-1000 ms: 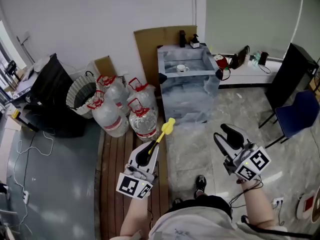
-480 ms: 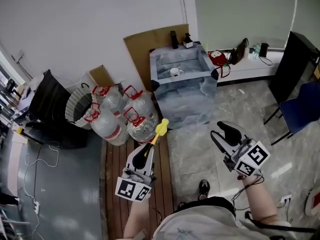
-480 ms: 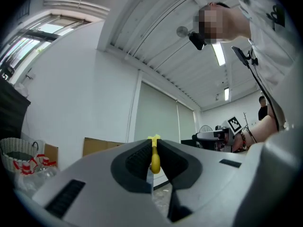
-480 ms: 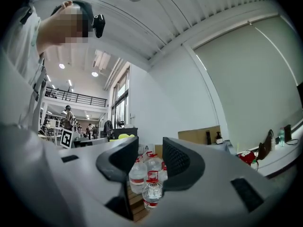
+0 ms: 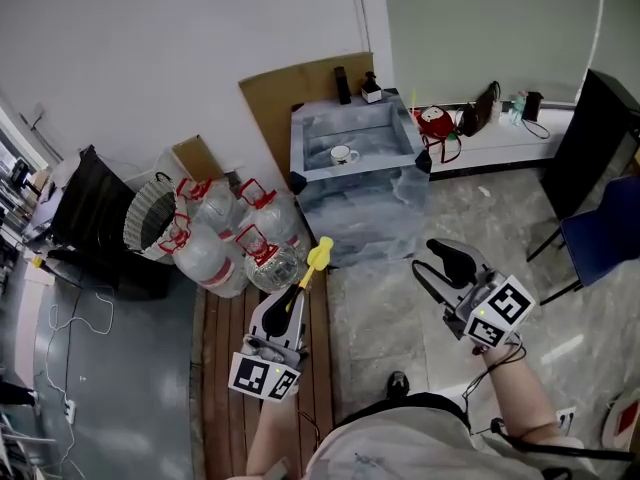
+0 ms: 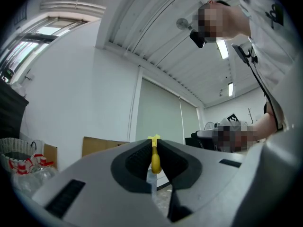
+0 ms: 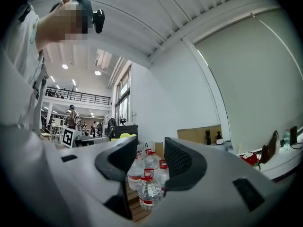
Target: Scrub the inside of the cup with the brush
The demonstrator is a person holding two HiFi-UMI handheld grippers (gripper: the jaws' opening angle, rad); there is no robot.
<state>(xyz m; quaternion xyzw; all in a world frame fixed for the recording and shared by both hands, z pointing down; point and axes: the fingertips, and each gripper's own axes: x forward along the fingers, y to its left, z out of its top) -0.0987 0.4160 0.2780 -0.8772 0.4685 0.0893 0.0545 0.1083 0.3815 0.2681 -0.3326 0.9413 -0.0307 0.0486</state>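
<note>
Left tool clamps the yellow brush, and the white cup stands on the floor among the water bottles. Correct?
Not quite: the head view shows the white cup inside the marbled basin, not among the water bottles. The left tool does clamp the yellow brush.

Four jugs (image 5: pixel 207 263) are standing beside one basket (image 5: pixel 148 214); one cup (image 5: pixel 343 154), one brush (image 5: pixel 318 256) and two hand-held grippers (image 5: pixel 296 295) (image 5: pixel 433 261) are showing.

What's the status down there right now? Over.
Left hand-held gripper shut on brush. Right hand-held gripper open, empty. Cup in sink ahead, not yet reached. Water bottles beside the way.
</note>
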